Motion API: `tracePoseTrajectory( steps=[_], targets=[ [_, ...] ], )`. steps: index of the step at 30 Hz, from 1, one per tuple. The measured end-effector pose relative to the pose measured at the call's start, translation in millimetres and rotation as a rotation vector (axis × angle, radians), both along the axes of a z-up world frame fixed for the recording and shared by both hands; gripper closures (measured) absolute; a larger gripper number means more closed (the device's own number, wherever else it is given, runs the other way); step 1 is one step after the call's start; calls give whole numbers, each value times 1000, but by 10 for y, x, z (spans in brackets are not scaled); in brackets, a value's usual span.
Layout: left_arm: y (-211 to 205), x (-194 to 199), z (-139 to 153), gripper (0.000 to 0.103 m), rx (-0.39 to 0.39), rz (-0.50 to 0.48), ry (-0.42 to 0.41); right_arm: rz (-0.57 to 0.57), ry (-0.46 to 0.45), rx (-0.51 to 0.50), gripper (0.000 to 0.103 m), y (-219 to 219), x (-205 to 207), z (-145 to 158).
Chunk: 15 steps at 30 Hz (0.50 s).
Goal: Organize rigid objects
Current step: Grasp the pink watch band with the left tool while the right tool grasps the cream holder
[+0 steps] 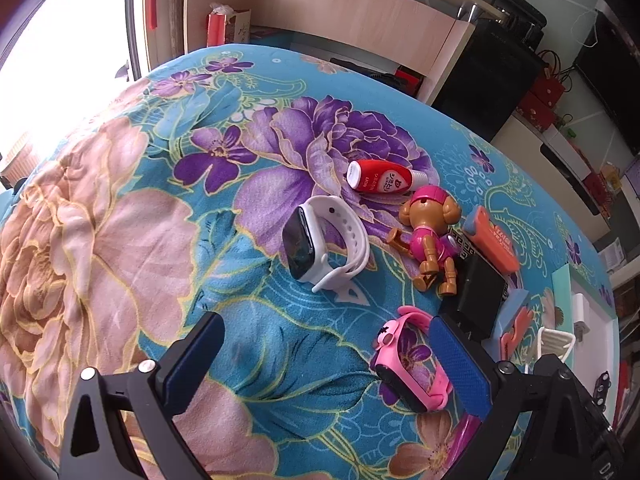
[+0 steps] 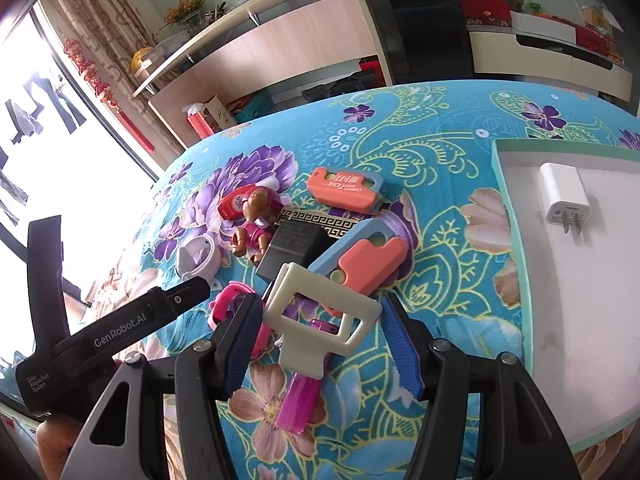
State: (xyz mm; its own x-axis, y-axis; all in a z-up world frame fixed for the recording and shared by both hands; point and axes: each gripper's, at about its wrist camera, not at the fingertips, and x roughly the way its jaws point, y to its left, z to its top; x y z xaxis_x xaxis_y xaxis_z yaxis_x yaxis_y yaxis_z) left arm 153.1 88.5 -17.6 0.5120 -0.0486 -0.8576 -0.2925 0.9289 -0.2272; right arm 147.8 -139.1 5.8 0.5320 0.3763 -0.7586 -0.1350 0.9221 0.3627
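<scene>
My right gripper (image 2: 320,308) is shut on a cream plastic frame-shaped piece (image 2: 320,320), held just above the flowered cloth. Under it lies a clear pink stick (image 2: 300,404). Ahead are a blue and salmon toy (image 2: 368,260), a black adapter (image 2: 292,248), an orange cutter (image 2: 344,190) and a puppy figure (image 2: 256,224). My left gripper (image 1: 328,324) stands open over the cloth. A pink watch (image 1: 412,364) lies against the inside of its right finger (image 1: 460,364), not pressed by both pads. A white watch (image 1: 324,240) and a red bottle (image 1: 380,178) lie further ahead.
A white tray with a teal rim (image 2: 560,145) sits at the right and holds a white charger (image 2: 564,196). The blue flowered cloth (image 1: 120,240) covers the whole surface. Wooden shelves (image 1: 340,12) and dark boxes stand beyond the far edge.
</scene>
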Motion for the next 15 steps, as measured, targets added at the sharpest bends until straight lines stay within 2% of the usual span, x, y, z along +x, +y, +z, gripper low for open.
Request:
tracePoseTrajectory(
  steps=[5, 15],
  targets=[
    [-144, 37, -39, 0, -51, -81, 13, -80, -13, -6, 41, -252, 15, 33],
    [-513, 74, -89, 0, 28, -217, 53, -149, -5, 2, 41, -486, 18, 28]
  ],
)
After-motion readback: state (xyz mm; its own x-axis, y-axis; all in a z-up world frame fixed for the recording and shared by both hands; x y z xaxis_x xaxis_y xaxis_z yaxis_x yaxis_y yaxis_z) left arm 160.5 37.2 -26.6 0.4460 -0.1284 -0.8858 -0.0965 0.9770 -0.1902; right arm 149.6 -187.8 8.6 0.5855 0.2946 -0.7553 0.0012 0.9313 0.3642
